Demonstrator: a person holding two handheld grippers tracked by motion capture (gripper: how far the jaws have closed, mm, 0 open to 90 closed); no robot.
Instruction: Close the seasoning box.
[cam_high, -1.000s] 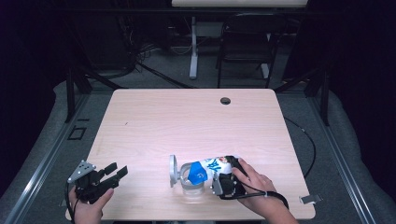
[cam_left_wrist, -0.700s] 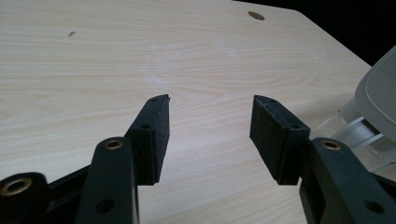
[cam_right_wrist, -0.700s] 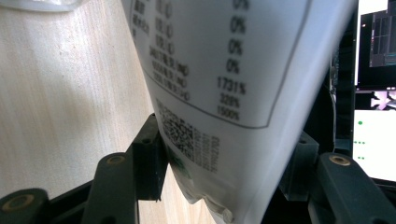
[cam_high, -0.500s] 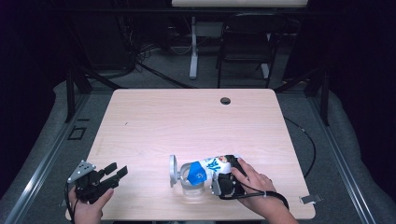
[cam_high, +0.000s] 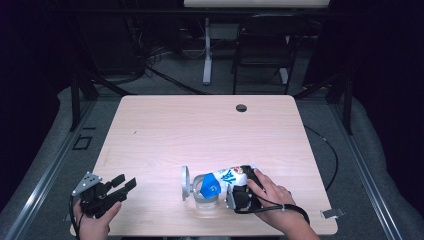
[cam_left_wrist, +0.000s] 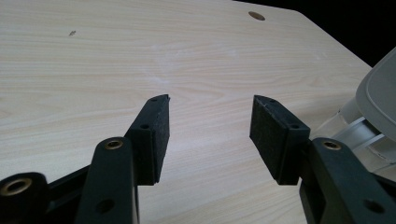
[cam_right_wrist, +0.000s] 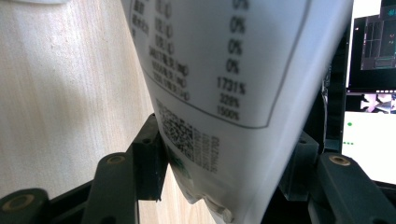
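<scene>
High view: at 6 o'clock on the table (cam_high: 165, 130), a white-and-blue pouch (cam_high: 220, 178) is clamped by the right gripper (cam_high: 239, 192) over a clear jar (cam_high: 205, 199) (spillage is risked if tilted off-mouth); the left gripper (cam_high: 125, 183) is held open, empty.

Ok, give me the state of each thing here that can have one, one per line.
Pouch: tilted over the glass, gripped near its bottom end.
Glass: upright on the table, under the pouch's blue end.
Left tongs: open, empty, by the table's near left corner.
Right tongs: shut on the pouch.
Table: bare across its far half.
</scene>
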